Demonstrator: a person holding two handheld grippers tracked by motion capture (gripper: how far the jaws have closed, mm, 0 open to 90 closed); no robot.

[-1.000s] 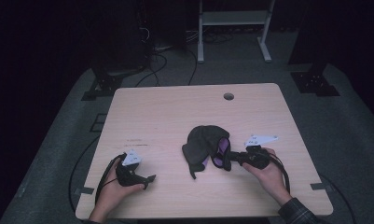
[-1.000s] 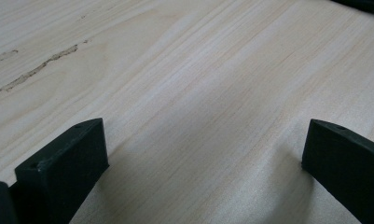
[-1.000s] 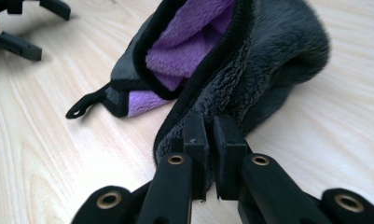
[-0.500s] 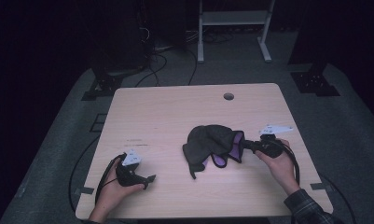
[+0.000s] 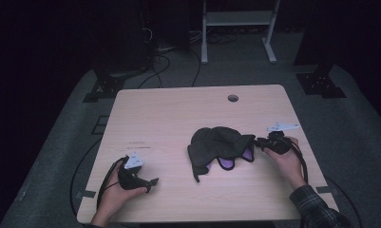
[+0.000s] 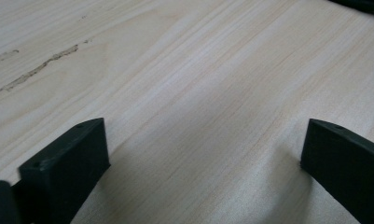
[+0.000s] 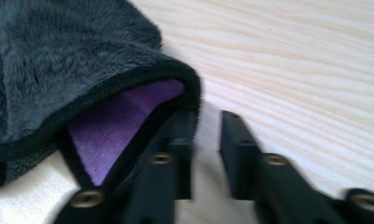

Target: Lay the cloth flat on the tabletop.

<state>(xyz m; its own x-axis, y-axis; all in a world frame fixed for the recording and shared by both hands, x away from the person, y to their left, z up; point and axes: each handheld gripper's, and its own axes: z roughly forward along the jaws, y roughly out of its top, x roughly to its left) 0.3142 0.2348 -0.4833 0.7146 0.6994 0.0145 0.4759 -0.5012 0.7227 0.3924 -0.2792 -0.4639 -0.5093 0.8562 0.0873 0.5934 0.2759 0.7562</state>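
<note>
A dark grey fleece cloth [image 5: 216, 142] with a purple lining [image 5: 226, 163] lies crumpled right of centre on the light wooden table [image 5: 178, 109]. My right gripper [image 5: 259, 141] sits at the cloth's right corner. In the right gripper view its jaws [image 7: 208, 116] stand a little apart with bare wood between them, and the cloth's hem [image 7: 58, 56] rests against the left jaw's tip, not clamped. My left gripper [image 5: 152, 183] rests near the front left of the table. In the left gripper view its jaws [image 6: 205, 133] are wide open over bare wood.
A round cable hole [image 5: 233, 98] sits near the table's far edge. Behind the table stand a white metal frame [image 5: 235, 19] and black stand feet [image 5: 321, 80], with cables on the floor. A faint scuff mark [image 6: 35, 70] crosses the wood ahead of the left gripper.
My right gripper drew the cloth's right corner to the right, spreading the cloth and baring more purple lining; its jaws now stand parted beside the corner. The left gripper stayed put.
</note>
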